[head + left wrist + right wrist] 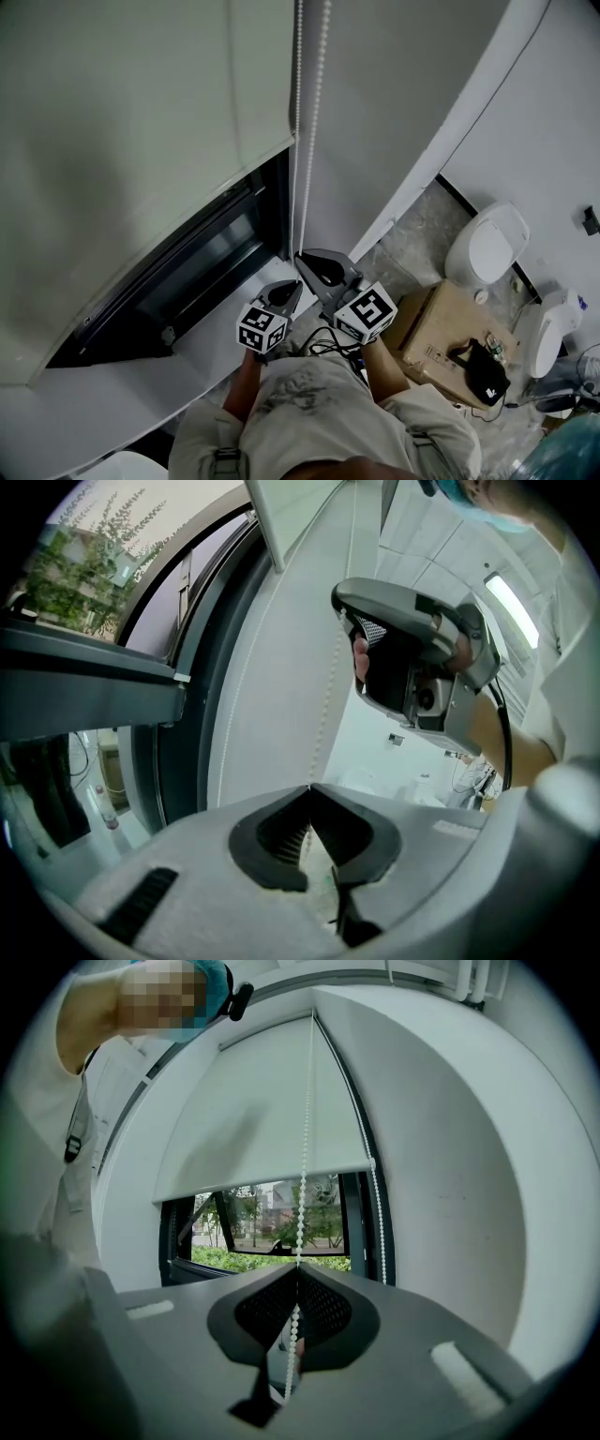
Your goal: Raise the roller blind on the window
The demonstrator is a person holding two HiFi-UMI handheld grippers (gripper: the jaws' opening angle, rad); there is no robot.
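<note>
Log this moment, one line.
left gripper: shut on white bead chain | right gripper: shut on same chain | white roller blind: partly raised

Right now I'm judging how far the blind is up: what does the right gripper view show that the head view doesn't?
Only the right gripper view: trees outside below the roller blind, and the right gripper shut on the bead chain. Only the head view: the toilet and cardboard box. Both: blind, chain and dark window frame.

We are pinching the bead chain [324, 714] in our left gripper [310, 787] — jaws closed on it — the right gripper [349, 609] hanging above.
</note>
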